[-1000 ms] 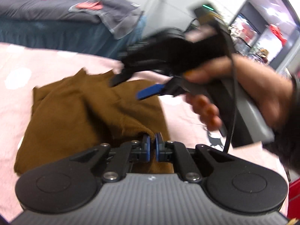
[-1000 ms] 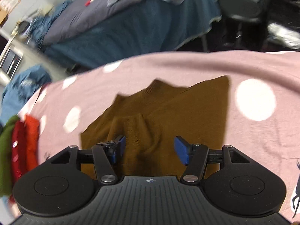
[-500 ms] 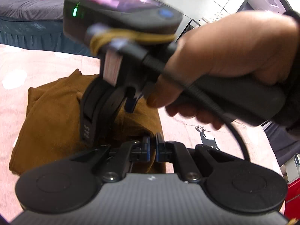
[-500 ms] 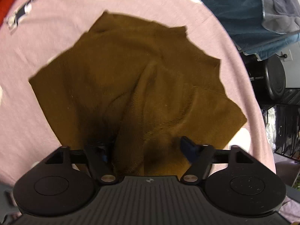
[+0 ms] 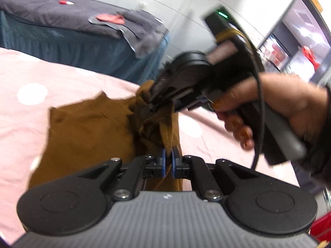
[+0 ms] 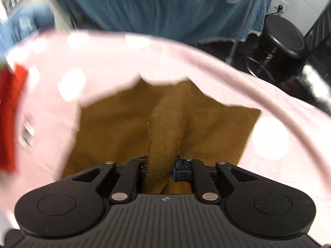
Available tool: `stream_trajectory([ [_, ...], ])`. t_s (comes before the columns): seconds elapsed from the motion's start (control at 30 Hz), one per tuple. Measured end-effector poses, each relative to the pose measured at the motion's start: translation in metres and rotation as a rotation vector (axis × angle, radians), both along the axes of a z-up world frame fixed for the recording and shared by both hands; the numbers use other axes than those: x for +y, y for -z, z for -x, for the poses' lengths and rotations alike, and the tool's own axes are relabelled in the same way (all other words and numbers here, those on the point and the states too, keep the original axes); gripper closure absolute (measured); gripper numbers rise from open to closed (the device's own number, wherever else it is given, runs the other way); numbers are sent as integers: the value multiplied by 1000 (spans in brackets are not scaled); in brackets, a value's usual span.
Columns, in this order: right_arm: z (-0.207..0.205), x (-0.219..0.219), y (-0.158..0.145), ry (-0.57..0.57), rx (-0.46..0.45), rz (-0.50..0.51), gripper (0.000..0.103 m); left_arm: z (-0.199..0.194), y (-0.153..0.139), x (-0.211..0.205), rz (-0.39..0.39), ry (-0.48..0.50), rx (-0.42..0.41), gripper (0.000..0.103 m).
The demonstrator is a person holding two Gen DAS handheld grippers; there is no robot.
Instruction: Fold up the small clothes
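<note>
A brown knit garment [image 6: 115,124] lies partly flattened on a pink polka-dot cover [image 6: 206,66], with one bunched ridge lifted off it. The left gripper [image 5: 168,161] has its blue pads pressed together on a fold of the garment's near edge. The right gripper [image 6: 161,166], held in a hand [image 5: 289,103], pinches a thick raised ridge of the same garment between nearly closed jaws.

To do this fold well, both grips should probably travel together at an even height, so the lifted cloth lands flat over the part lying on the cover without twisting.

Beyond the garment, past the cover's far edge, stands a bed with a teal skirt [image 5: 86,45] and a dark grey blanket [image 5: 62,14]. A black stool [image 6: 285,35] stands to the right of the garment, off the cover. Red cloth [image 6: 9,115] lies at the cover's left edge.
</note>
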State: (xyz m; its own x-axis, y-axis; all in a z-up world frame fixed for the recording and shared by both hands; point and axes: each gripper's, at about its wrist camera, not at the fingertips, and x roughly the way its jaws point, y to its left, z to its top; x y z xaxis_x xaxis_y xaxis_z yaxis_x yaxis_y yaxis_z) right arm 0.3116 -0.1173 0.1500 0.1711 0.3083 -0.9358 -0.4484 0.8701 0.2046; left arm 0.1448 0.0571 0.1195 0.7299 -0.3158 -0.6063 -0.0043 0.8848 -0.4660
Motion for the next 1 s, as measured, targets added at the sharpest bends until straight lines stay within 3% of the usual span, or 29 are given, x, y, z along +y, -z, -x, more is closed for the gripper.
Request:
stream_trajectory([
  [0.1,4,14,-6,4,-41,-68,86,6,-10,20,-33,-45,-17,98],
  [0.2,11,42,-4,-44,-68,-72,85,10,-8,46,-80,-88,3,98],
  [0.3,19,78,10,-113,-76,-41,84,14,5,76,-63,-147,68,98],
  [0.43,31,107,26,-185,-72,16,59,22,34,100,-64,-186,158,97],
  [0.47,34,112,29,-187,-81,34,47,23,40,103,-62,-191,179,97],
  [0.5,38,113,30,-181,-94,44,42,25,46,106,-70,-192,200,96],
  [0.53,40,113,29,-170,-108,42,32,28,51,107,-84,-201,218,96],
  [0.57,41,109,25,-154,-126,30,30,32,55,110,-94,-213,232,97],
  [0.73,40,60,-4,-11,-253,-112,30,45,67,128,-52,-276,262,97],
  [0.8,42,39,-8,32,-282,-142,30,48,60,131,-28,-272,237,88],
  [0.87,45,25,-7,49,-263,-153,30,45,55,129,-28,-254,216,79],
  [1.0,68,21,3,-5,-238,-156,30,32,50,117,-22,-211,209,73],
])
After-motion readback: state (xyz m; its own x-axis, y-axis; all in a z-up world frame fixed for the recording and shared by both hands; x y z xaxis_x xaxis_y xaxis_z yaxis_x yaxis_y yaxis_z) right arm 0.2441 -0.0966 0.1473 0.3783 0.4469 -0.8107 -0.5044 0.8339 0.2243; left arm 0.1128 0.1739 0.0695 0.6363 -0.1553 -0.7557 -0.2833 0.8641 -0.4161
